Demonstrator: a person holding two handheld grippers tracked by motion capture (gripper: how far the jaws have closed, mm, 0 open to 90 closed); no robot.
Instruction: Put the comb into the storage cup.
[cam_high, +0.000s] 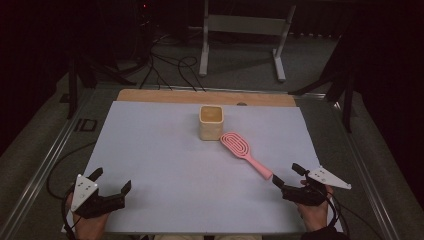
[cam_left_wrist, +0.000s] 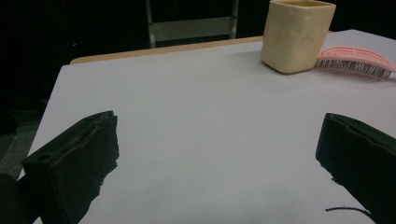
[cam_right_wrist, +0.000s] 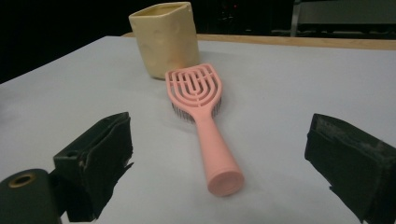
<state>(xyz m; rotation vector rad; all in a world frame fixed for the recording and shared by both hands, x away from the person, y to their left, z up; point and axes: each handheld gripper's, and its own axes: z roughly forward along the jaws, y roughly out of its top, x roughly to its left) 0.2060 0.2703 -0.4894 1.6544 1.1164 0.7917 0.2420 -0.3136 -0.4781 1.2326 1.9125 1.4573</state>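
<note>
The pink hairbrush (cam_high: 245, 152) lies flat on the white table cover (cam_high: 160, 150), right of centre, bristles down, its head just beside the near right corner of the cream cup (cam_high: 210, 122) and its handle running toward the near right. The right gripper (cam_high: 287, 177) sits at the end of that handle, jaws spread wide; in the right gripper view the handle's round butt lies between the two black jaws, close to them but not yet pinched. The left gripper (cam_high: 112, 181) rests at the near left edge, well apart from both things, its jaws likewise spread on bare cover. The likely trouble is the grip itself: the handle looks smooth and tapered, so closing near the butt could let the brush slip out or swing head-down once lifted. Because the head lies so near the cup, a push along the handle before the jaws close could shove it into the cup and tip or shift it.
</note>
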